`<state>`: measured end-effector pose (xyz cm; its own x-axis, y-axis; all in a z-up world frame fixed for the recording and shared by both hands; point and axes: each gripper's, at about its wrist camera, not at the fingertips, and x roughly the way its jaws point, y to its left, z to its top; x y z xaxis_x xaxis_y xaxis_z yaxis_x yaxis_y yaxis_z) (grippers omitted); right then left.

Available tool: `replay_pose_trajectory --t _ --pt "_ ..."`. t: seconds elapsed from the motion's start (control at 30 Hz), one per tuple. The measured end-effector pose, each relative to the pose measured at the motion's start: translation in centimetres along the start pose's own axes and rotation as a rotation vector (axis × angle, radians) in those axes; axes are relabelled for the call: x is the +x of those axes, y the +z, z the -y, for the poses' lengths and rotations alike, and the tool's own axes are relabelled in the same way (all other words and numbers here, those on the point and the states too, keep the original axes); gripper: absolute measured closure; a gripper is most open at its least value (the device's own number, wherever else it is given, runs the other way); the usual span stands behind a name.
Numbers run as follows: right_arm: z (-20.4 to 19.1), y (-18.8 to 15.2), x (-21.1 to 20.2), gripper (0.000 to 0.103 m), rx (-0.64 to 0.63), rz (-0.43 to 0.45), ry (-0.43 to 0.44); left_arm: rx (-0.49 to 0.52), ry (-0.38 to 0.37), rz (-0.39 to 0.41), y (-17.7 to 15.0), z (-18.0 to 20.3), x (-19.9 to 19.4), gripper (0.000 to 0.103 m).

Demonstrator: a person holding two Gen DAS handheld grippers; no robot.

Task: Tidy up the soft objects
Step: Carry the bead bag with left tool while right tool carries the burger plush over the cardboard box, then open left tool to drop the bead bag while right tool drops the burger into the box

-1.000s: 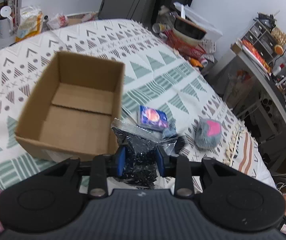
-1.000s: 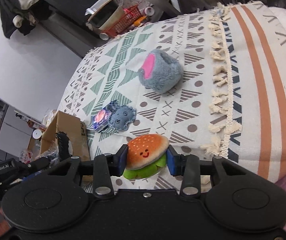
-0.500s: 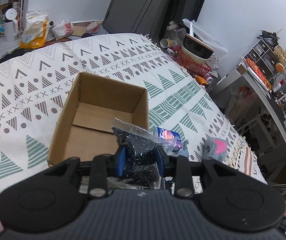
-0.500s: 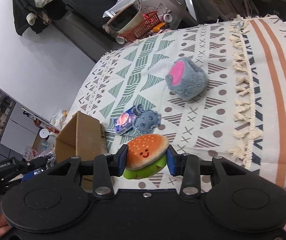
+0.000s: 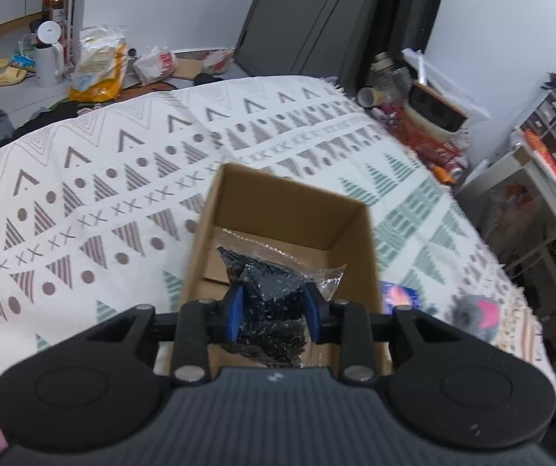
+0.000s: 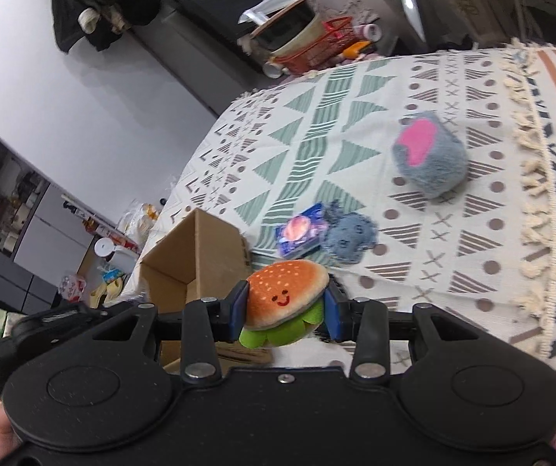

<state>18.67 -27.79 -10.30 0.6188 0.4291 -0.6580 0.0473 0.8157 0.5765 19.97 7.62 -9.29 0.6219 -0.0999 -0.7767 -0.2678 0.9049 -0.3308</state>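
My left gripper (image 5: 274,312) is shut on a clear plastic bag of small black pieces (image 5: 274,295), held over the open cardboard box (image 5: 289,206) on the patterned bedspread. In the right wrist view my right gripper (image 6: 285,312) is shut on a plush hamburger (image 6: 284,295) with a smiling face and green lettuce. It hangs above the bed, just right of the cardboard box (image 6: 196,248). Beyond it lie a blue packet (image 6: 299,231), a small blue-grey plush (image 6: 350,235) and a grey plush with a pink patch (image 6: 427,155).
The bedspread (image 5: 84,202) spreads wide to the left of the box. A fringed blanket with orange stripes (image 6: 549,163) covers the right of the bed. Clutter, bags and a red basket (image 5: 429,139) stand on the floor past the bed's far edge.
My left gripper has carried the black bag from beside the box to over its opening. My right gripper has lifted the hamburger and brought it closer to the box.
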Motion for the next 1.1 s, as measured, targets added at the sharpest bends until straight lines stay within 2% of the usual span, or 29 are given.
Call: replay_pose_trajectory --t 0.1,0.17,0.23,0.3,0.43,0.5,0.67,0.77,0.83,0.97,1.03,1.1 --pt "-1.5 0.1 0.7 0.063 -0.028 -0.012 0.005 0.035 0.048 -0.017 -0.1 -0.5 1.0 0.070" --pt "-2.7 0.0 1.2 0.063 -0.050 -0.022 0.015 0.061 0.043 -0.006 -0.3 -0.7 1.1 0.067" --pt "-4.0 -0.1 1.7 0.063 -0.073 -0.037 0.023 0.075 0.032 0.010 -0.6 -0.7 0.9 0.061" --pt "-5.3 -0.1 2.3 0.063 -0.100 -0.051 0.031 0.081 0.033 0.032 -0.7 -0.6 0.7 0.049" --pt "-7.7 -0.2 3.5 0.063 -0.146 -0.073 0.050 0.092 0.028 0.093 -0.3 -0.6 -0.2 0.045" --pt "-8.8 -0.2 4.1 0.063 -0.160 -0.077 0.057 0.086 0.012 0.114 0.1 -0.9 -0.7 0.037" --pt "-11.2 0.0 5.7 0.063 -0.190 -0.090 0.059 0.086 0.030 0.165 0.6 -1.3 -1.6 0.033" --pt "-12.3 -0.2 6.6 0.060 -0.205 -0.099 0.053 0.084 0.041 0.166 0.7 -1.7 -1.6 0.030" --pt "-12.7 -0.5 7.3 0.057 -0.209 -0.112 0.042 0.072 0.067 0.156 0.8 -2.1 -1.4 0.027" --pt "-13.3 -1.3 8.2 0.046 -0.231 -0.133 0.014 0.040 0.109 0.160 1.1 -3.1 -1.6 0.026" --pt "-13.3 -1.6 8.2 0.037 -0.229 -0.144 0.007 0.031 0.126 0.160 1.1 -3.5 -1.6 0.026" --pt "-12.9 -1.6 7.7 0.023 -0.221 -0.134 0.004 0.027 0.134 0.151 1.1 -3.5 -1.6 0.025"
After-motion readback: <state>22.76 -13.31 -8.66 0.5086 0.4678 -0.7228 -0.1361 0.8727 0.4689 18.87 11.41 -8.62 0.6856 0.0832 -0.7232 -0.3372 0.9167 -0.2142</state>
